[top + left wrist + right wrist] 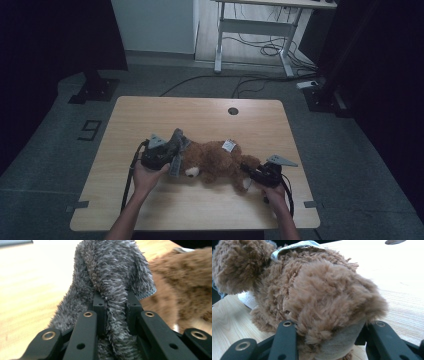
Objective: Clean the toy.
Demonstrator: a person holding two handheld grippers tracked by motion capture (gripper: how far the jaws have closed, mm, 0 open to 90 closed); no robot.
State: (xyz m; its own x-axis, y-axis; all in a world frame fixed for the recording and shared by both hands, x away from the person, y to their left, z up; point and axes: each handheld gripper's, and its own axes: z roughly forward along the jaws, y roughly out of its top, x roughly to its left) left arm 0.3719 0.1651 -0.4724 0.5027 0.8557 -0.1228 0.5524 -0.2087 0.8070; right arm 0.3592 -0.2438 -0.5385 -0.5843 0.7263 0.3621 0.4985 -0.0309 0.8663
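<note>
A brown teddy bear (217, 161) lies on its side across the middle of the wooden table (200, 117), with a white tag (229, 145) on its back. A grey fluffy cloth (177, 145) drapes over the bear's head end. My left gripper (172, 157) is shut on a fold of the grey cloth (112, 297); the bear's brown fur (185, 282) lies just right of it. My right gripper (250, 172) is shut on the bear's foot (332, 315), whose beige sole faces the camera in the right gripper view.
The table has a round cable hole (233, 111) near its far edge. Beyond the table stands a white desk frame (260, 30) with cables on the floor. Dark stands flank the table at left and right.
</note>
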